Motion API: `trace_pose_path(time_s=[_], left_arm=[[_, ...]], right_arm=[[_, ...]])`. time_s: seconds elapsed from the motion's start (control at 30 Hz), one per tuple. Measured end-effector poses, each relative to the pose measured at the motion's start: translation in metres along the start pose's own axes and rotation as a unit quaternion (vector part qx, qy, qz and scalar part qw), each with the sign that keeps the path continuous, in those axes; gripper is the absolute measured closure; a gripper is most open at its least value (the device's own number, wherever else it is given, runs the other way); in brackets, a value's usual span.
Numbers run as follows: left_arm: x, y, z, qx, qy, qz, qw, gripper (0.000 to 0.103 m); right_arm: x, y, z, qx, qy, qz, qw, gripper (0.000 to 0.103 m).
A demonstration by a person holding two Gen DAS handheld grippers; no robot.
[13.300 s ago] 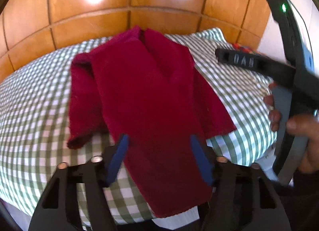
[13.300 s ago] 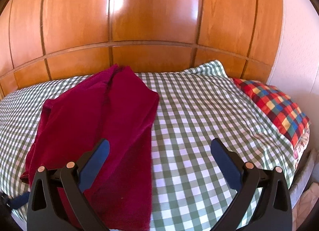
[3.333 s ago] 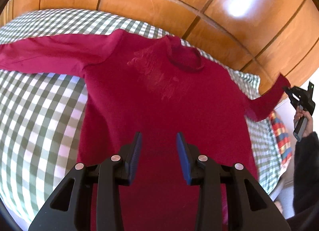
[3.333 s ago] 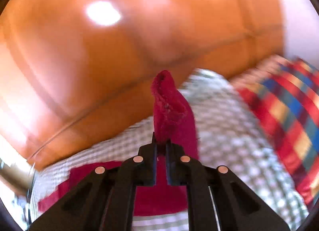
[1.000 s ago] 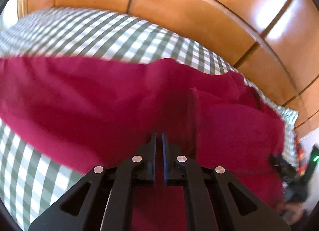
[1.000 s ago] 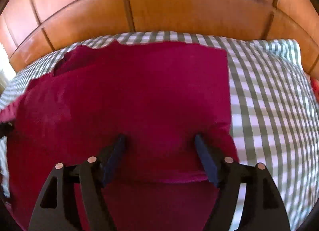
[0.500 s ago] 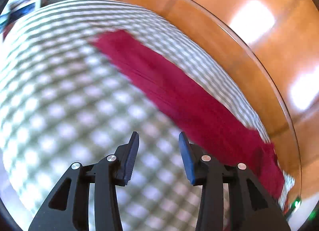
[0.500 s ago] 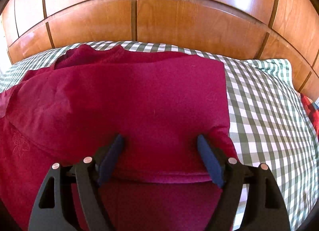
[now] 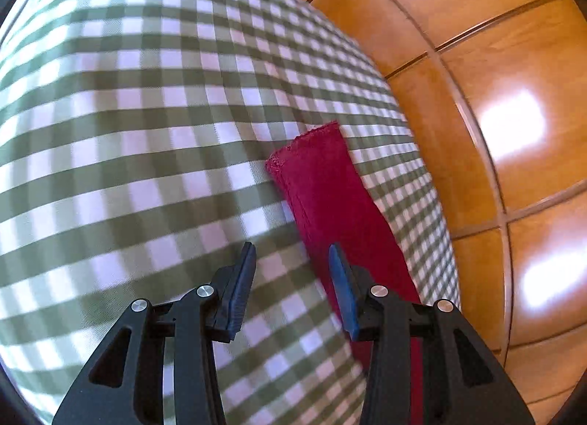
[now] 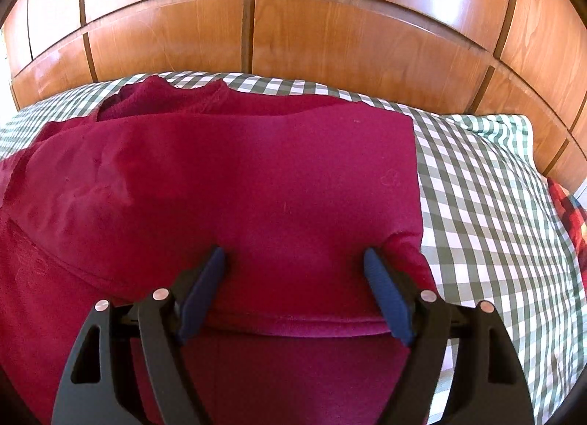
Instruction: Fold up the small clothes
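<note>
The red sweater (image 10: 227, 183) is laid on the checked bedspread (image 9: 128, 113), its sleeve (image 9: 330, 197) stretched out beside the half-open, empty left gripper (image 9: 290, 278), while the right gripper (image 10: 293, 289) is held wide open over it, nothing pinched.

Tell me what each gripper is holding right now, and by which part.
Nothing is held. The left gripper is open above the checked bedcover, beside the red sleeve. The right gripper is open over the folded red sweater, pads not pressing it.

Bare checked bedspread (image 9: 139, 124) fills the frame's left (open passage), while the wooden headboard (image 9: 495, 102) walls off the right.
</note>
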State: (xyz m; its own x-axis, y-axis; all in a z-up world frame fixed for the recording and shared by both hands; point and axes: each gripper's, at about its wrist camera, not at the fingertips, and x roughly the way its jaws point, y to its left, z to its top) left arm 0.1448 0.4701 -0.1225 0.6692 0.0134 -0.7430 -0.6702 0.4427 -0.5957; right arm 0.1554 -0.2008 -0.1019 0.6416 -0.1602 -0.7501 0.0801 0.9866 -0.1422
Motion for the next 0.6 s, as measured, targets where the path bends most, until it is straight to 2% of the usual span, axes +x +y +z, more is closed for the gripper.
trace_pose_path(time_s=[0.13,0.17,0.2,0.23,0.3,0.4,0.5,0.53,0.6], left_arm=[[0.013,-0.009,0.006,0.010,-0.017,0.015,0.9997,0.063],[0.013,-0.010,0.008,0.015,-0.020,0.019,0.9995,0.066],[0.016,-0.016,0.008,0.028,-0.022,0.022,0.9991,0.086],[0.019,-0.021,0.010,0.042,-0.018,0.023,0.9987,0.094],[0.016,-0.033,0.007,0.068,-0.024,0.028,0.9970,0.096],[-0.004,-0.064,-0.009,0.109,-0.030,-0.017,0.9935,0.097],[-0.030,-0.108,-0.040,0.168,-0.044,-0.072,0.9822,0.096],[-0.042,-0.130,-0.059,0.199,-0.043,-0.099,0.9740,0.096],[-0.058,-0.162,-0.094,0.250,-0.045,-0.131,0.9581,0.096]], right_arm=[[0.000,0.001,0.000,-0.004,-0.001,-0.005,1.000,0.025],[0.000,0.001,0.000,-0.004,-0.001,-0.006,1.000,0.025],[0.000,0.001,0.000,-0.004,-0.002,-0.006,1.000,0.025],[0.000,0.001,0.000,-0.004,-0.002,-0.006,1.000,0.025],[0.000,0.001,0.000,-0.005,-0.002,-0.005,1.000,0.025],[0.000,0.000,0.000,-0.004,-0.003,-0.005,1.000,0.025],[0.000,0.000,0.001,-0.004,-0.003,-0.005,1.000,0.025],[0.000,0.000,0.001,-0.003,-0.003,-0.004,1.000,0.025],[-0.001,-0.001,0.001,-0.001,-0.002,-0.001,1.000,0.025]])
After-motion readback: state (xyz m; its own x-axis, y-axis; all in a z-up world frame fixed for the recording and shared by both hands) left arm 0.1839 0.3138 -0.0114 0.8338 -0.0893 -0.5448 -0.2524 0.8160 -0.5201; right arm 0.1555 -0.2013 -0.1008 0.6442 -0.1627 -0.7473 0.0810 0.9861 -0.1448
